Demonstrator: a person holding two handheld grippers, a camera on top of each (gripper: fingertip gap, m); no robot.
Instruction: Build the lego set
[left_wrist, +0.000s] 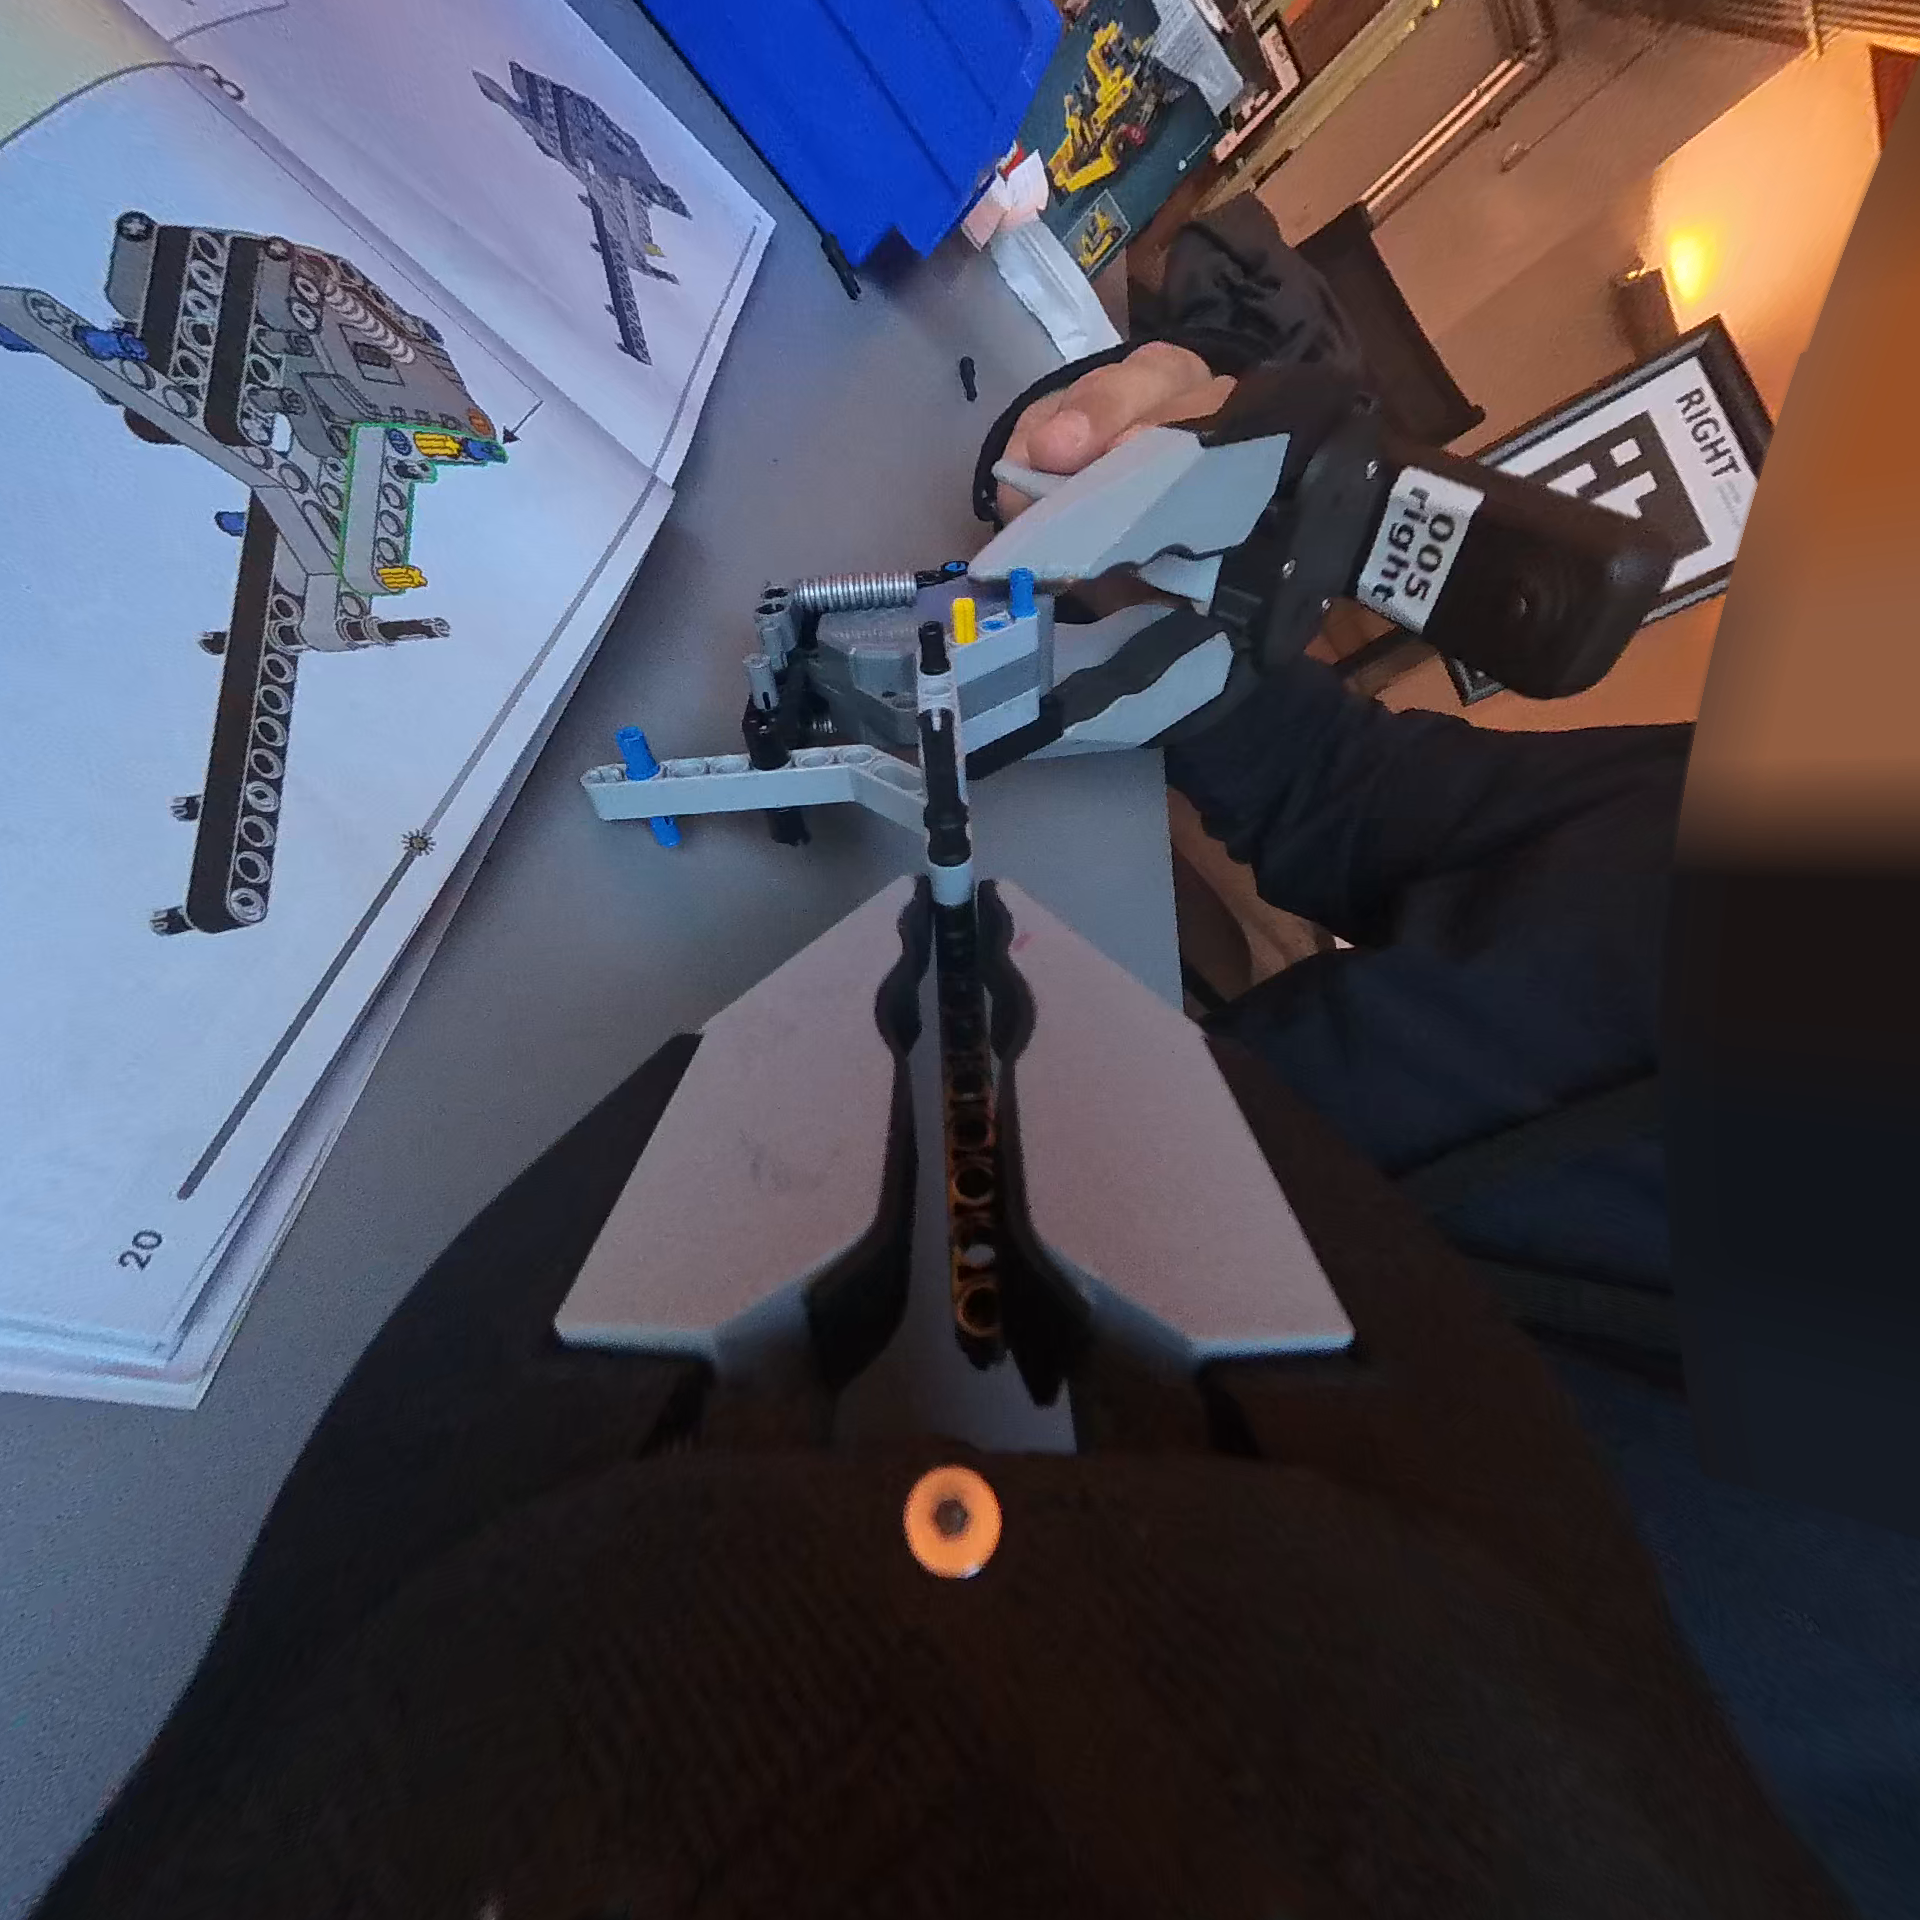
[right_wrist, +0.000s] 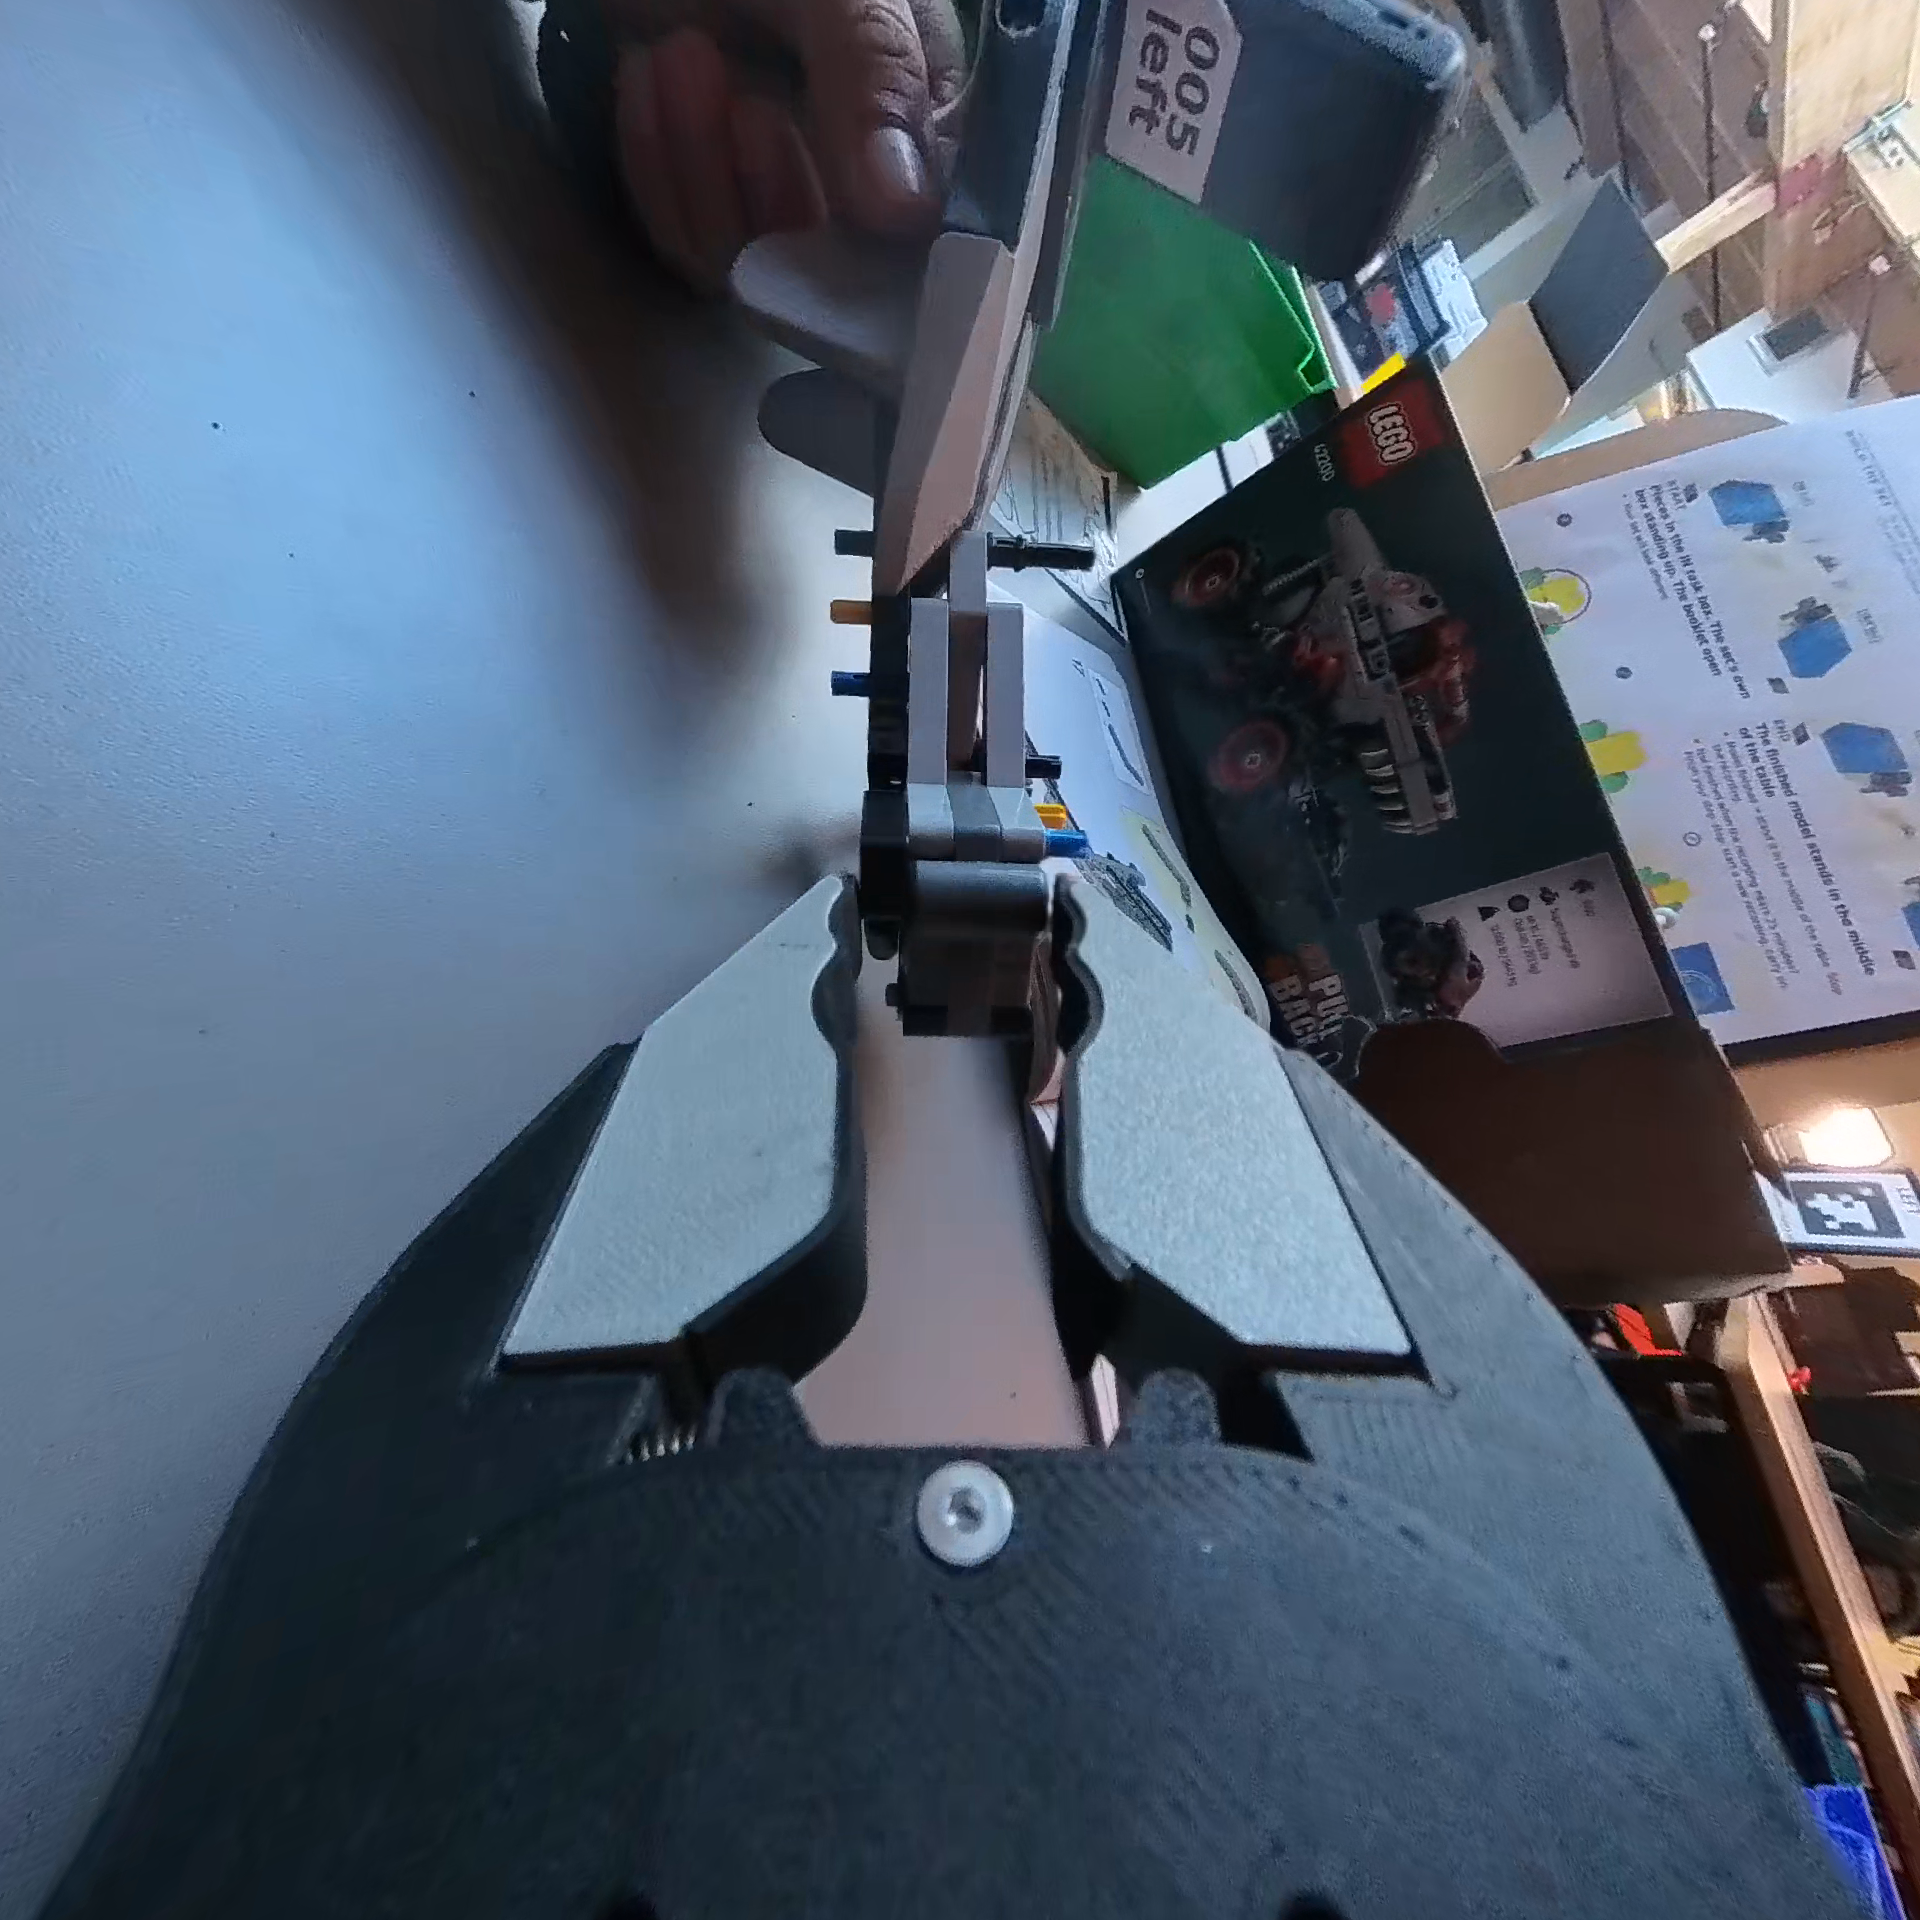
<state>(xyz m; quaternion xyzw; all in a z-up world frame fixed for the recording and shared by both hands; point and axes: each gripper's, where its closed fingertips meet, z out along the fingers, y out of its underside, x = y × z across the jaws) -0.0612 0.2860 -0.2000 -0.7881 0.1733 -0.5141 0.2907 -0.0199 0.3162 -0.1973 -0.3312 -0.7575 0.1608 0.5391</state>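
A partly built grey and black lego model with a silver spring, blue and yellow pins and a light grey angled beam is held above the grey table. My left gripper is shut on a long black holed beam that belongs to the model. My right gripper, seen from the left wrist view, is shut on the model's grey block. In the right wrist view my right gripper clamps the grey block, and the left gripper's fingers reach the model's far end.
An open instruction booklet lies at the left. A blue bin and a lego box stand behind it. A loose black pin lies on the table. In the right wrist view a green bin, the dark lego box and a printed sheet stand at the right.
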